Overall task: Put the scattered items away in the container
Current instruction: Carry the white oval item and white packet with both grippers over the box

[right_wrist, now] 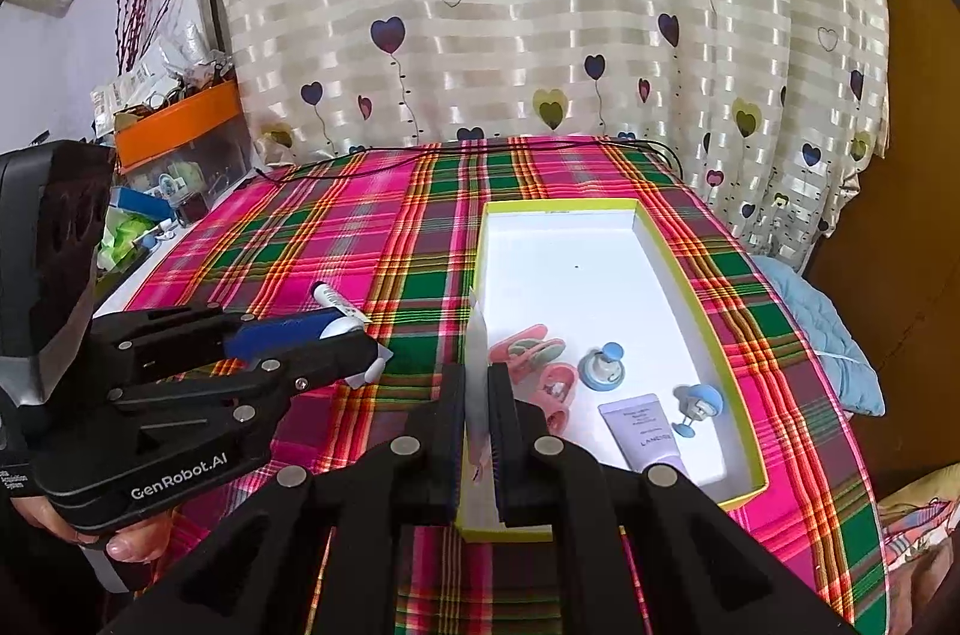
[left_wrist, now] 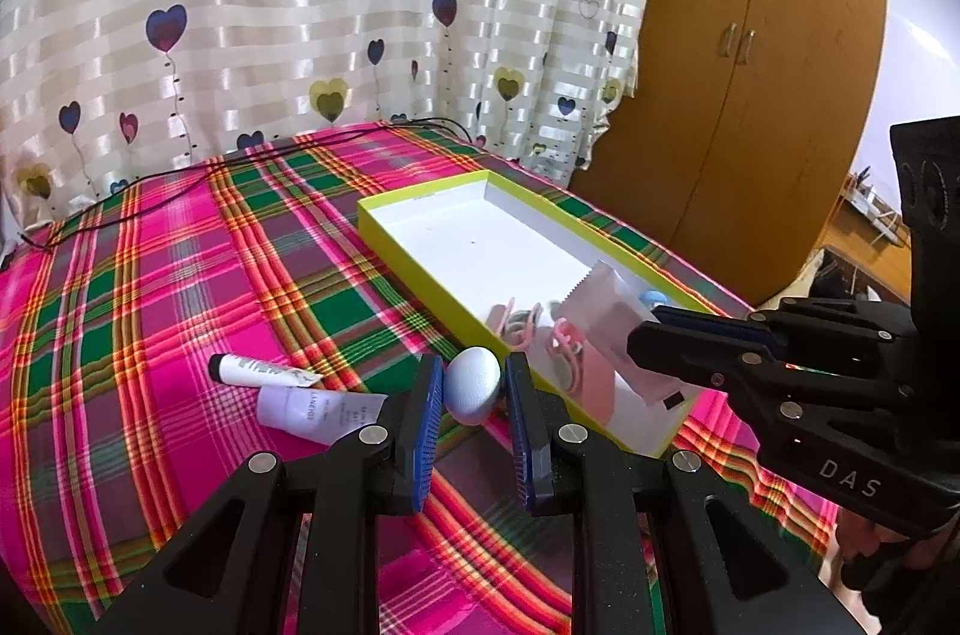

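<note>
Right wrist view: nearest, the right gripper (right_wrist: 477, 407) is clamped on a thin white sachet (right_wrist: 478, 353) over the yellow-rimmed box's (right_wrist: 684, 275) near edge. Inside the box lie pink clips (right_wrist: 528, 344), blue knobs (right_wrist: 603, 365) and a lilac tube (right_wrist: 645, 428). Left of the box, the left gripper (left_wrist: 474, 386) pinches a pale egg-shaped item (left_wrist: 474, 383) (not yet boxed); beyond, two tubes (left_wrist: 258, 371) remain on the plaid cloth (left_wrist: 180, 275).
</note>
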A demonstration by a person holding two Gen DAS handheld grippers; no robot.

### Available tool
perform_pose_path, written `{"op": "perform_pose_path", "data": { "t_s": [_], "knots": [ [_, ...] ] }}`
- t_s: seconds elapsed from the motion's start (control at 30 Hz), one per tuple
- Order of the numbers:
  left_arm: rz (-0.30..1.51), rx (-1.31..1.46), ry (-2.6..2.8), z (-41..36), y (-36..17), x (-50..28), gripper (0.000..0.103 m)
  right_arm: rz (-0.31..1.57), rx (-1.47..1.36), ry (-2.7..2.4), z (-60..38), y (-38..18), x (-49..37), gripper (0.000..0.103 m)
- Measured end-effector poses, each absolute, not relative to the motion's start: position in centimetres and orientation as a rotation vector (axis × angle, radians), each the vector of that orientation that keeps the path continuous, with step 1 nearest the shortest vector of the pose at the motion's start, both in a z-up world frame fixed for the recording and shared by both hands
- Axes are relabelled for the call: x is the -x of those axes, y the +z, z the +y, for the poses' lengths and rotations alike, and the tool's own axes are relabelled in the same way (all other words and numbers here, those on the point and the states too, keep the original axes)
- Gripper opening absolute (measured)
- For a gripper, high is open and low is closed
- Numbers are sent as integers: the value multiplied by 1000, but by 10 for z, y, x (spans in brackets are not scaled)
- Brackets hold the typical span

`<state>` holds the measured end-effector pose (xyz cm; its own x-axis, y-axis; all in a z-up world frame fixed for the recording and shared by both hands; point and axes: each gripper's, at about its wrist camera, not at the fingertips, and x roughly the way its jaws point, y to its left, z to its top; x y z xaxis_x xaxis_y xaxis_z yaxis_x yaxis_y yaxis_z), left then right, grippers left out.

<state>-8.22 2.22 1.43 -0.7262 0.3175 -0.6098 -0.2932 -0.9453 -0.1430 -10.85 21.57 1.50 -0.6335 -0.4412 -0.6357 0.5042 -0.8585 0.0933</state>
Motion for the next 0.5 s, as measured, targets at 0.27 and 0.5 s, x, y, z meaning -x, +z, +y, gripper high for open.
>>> {"op": "perform_pose_path", "data": {
  "t_s": [0.27, 0.5],
  "knots": [
    [-49, 949, 2621, 34, 16, 87, 21, 110, -924, -2463, 227, 14, 114, 8],
    [-52, 956, 2597, 44, 15, 92, 21, 99, -936, -2486, 236, 13, 120, 8]
  ]
}}
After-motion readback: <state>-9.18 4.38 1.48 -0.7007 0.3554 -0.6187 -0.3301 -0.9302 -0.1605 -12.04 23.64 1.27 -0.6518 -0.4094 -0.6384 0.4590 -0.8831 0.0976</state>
